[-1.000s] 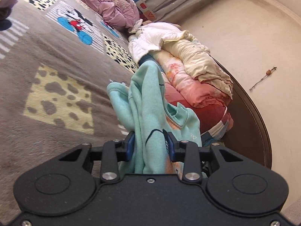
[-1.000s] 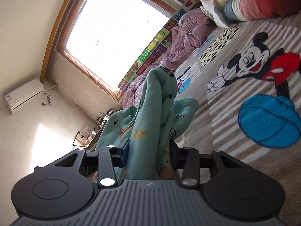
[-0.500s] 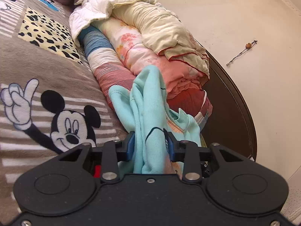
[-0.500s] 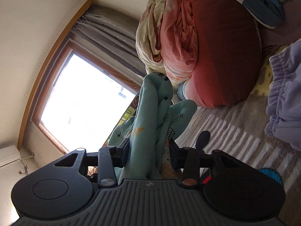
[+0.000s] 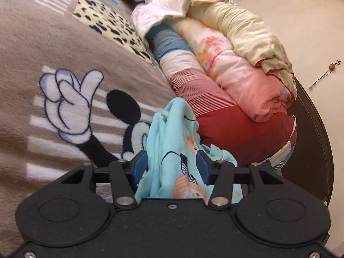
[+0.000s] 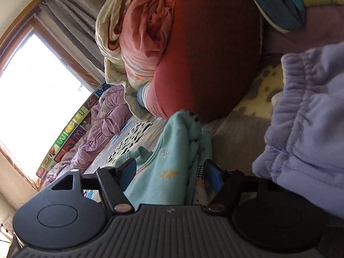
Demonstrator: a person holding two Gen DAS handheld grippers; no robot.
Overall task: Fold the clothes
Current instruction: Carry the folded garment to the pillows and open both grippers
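Observation:
A mint-green child's garment [image 5: 172, 133] with small cartoon prints hangs bunched between the blue pads of my left gripper [image 5: 171, 166], just above the Mickey Mouse blanket [image 5: 64, 43]. The left jaws are opening and the cloth sits slack between them. In the right wrist view the same mint garment [image 6: 172, 150] lies between the fingers of my right gripper [image 6: 171, 174]. Its jaws are opening too and stand wide, and the fabric droops loose with a gap at the right pad.
A roll of red, pink and cream quilts [image 5: 236, 86] lies close ahead along a dark wooden headboard [image 5: 311, 139]. A lavender garment with an elastic waistband [image 6: 311, 129] lies by the right gripper. A crumpled purple quilt [image 6: 103, 129] sits under the window [image 6: 32, 86].
Both grippers swung toward the quilt roll and sank closer to the blanket. Both pairs of jaws widened, and the mint garment went from pinched tight to slack between the pads.

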